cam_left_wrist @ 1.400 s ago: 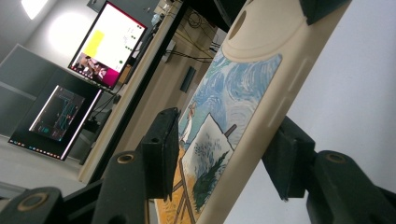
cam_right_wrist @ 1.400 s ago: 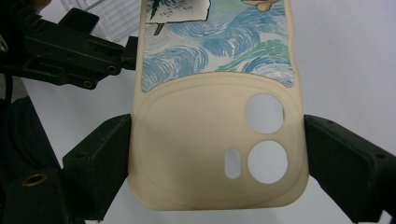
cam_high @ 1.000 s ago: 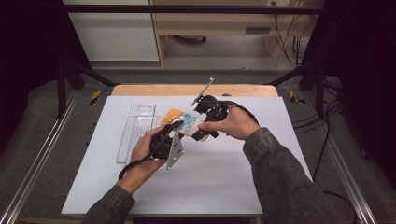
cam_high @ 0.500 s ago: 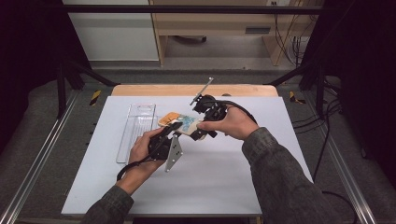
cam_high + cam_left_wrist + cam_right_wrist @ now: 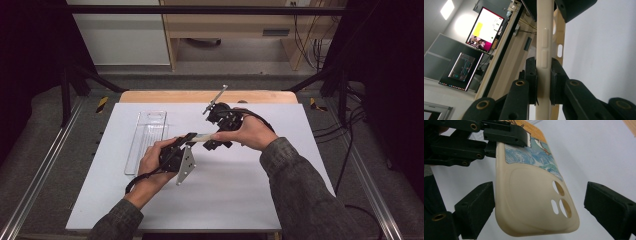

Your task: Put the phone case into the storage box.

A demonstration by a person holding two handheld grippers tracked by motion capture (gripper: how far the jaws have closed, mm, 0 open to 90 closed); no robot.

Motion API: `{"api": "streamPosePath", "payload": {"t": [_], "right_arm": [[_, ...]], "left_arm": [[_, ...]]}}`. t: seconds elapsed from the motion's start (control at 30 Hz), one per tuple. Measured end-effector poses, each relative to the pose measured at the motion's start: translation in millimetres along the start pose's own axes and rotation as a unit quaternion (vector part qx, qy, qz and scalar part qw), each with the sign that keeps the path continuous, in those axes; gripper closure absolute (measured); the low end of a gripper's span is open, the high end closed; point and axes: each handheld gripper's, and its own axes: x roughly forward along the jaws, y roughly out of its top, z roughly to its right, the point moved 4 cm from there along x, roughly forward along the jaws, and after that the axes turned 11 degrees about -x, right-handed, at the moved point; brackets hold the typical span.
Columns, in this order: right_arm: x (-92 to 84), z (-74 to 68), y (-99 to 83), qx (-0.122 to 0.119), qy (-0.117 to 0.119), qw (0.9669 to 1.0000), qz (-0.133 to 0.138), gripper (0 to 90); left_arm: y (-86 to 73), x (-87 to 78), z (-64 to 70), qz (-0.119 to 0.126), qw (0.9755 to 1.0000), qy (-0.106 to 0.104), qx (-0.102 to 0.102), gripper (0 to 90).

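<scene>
1. Phone case [image 5: 529, 195], cream w/ wave print, is hanging above white table [image 5: 240, 200], between both grippers.
2. Left gripper [image 5: 543, 82] has just been closing; now clamping case edge.
3. Right gripper [image 5: 536, 207] jaws are standing apart, straddling camera-hole end, not pressing.
4. Advice: be closing right squarely before left is letting go.
5. Clear tray [image 5: 147, 137] is lying left; monitors [image 5: 477, 42] are glowing behind.

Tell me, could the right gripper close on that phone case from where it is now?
Probably yes. The phone case already sits between the right gripper's open jaws, with nothing in between. The left gripper is clamped on its far end, clear of them.
</scene>
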Motion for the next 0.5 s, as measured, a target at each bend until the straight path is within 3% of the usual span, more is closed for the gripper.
{"api": "streamPosePath", "payload": {"t": [0.23,0.5], "right_arm": [[-7.9,1.6,-3.2,0.001,-0.021,0.9996,0.018,7.2],[-21.1,1.6,-14.0,-0.004,-0.048,0.9978,0.045,6.4]], "left_arm": [[-2.3,1.2,-0.9,-0.006,1.0,-0.001,-0.001,79.1],[-5.3,2.0,-4.7,-0.01,0.9998,0.0,-0.02,79.1]]}}
